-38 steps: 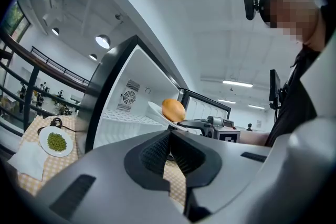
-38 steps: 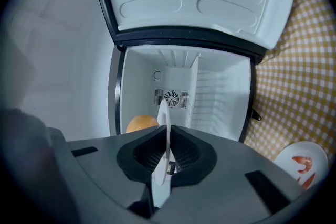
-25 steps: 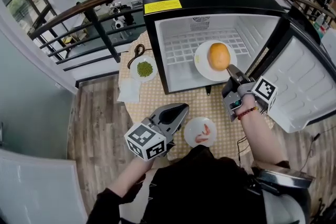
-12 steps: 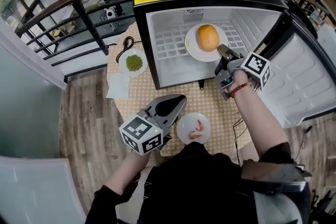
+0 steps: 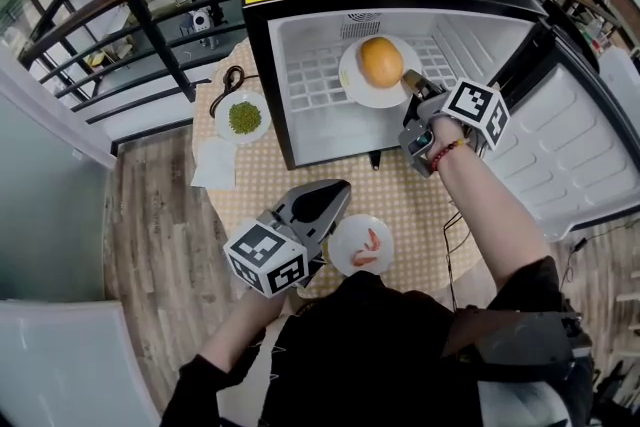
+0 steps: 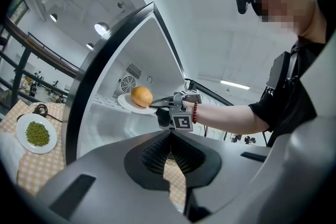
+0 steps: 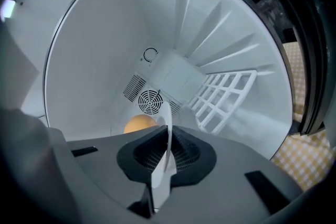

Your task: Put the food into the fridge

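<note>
A white plate with a round orange food on it is inside the open black fridge, over the wire shelf. My right gripper is shut on the plate's right rim. In the right gripper view the plate's edge stands between the jaws, and the orange food shows behind them. My left gripper is shut and holds nothing. It hovers over the table beside a small plate of shrimp. The left gripper view shows the orange food and the right gripper in the fridge.
A plate of green peas lies on the checked table left of the fridge, with a dark cable behind it. The fridge door swings open to the right. A railing runs behind the table.
My right gripper has carried the plate with the orange food further back and left into the fridge. The left gripper has stayed by the shrimp plate.
</note>
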The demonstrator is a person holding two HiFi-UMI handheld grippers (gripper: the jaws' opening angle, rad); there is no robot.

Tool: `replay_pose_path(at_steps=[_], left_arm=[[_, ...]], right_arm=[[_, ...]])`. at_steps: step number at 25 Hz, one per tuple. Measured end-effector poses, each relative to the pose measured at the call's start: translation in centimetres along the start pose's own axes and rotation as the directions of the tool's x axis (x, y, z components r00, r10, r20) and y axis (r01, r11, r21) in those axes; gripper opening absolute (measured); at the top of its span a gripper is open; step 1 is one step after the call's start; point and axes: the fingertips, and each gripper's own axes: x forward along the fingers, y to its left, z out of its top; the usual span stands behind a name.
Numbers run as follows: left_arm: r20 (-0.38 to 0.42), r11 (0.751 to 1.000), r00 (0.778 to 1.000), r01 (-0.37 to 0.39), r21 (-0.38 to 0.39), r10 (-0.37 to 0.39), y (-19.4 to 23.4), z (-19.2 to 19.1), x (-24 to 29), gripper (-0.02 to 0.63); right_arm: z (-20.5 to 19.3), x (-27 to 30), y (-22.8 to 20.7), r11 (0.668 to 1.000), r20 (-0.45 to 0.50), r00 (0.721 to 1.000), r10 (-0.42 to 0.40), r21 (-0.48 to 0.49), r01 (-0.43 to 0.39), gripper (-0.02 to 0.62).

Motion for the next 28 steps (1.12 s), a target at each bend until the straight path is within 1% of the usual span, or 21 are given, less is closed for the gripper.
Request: replay_pose_path(at_steps=[6, 11, 16, 18, 25, 26, 28], left_arm=[[0.009, 1.0, 1.0, -0.01, 0.013, 0.01, 0.1, 0.6, -0.1, 0.014], [0.004, 1.0, 1.0, -0.013, 0.012, 0.013, -0.1, 0.6, -0.4, 0.014], [0.004, 1.0, 1.0, -0.021, 0.005, 0.021, -0.1, 0.2, -0.7, 0.014], [0.002, 1.0, 1.0, -0.024, 0.004, 0.024, -0.1, 0.0, -0.8, 0.014], [-0.005, 1.0, 1.0, -0.026, 0.003, 0.026, -0.2, -0.2, -1.3, 0.014], [-0.005, 1.0, 1.0, -0.027, 0.003, 0.027, -0.2, -0.2, -1.3, 0.014], [-0.004, 1.0, 1.0, -0.03, 0.001, 0.03, -0.1, -0.1, -1.4, 0.014]], right_arm=[[1.0, 0.7, 0.2, 0.995, 0.006, 1.0, -0.02, -0.101, 0.021, 0.025], [1.1, 1.1, 1.0, 0.965, -0.012, 0.998, -0.055, -0.257, 0.05, 0.035], [0.8, 1.4, 0.7, 0.944, -0.026, 0.996, -0.085, -0.322, 0.072, 0.051], [0.6, 1.5, 0.9, 0.928, -0.026, 0.996, -0.085, -0.365, 0.07, 0.058], [0.5, 1.7, 2.3, 0.846, -0.014, 0.996, -0.094, -0.528, 0.072, 0.07], [0.5, 1.7, 2.4, 0.837, -0.012, 0.995, -0.098, -0.541, 0.076, 0.072], [0.5, 1.9, 2.2, 0.834, -0.013, 0.994, -0.109, -0.545, 0.084, 0.075]])
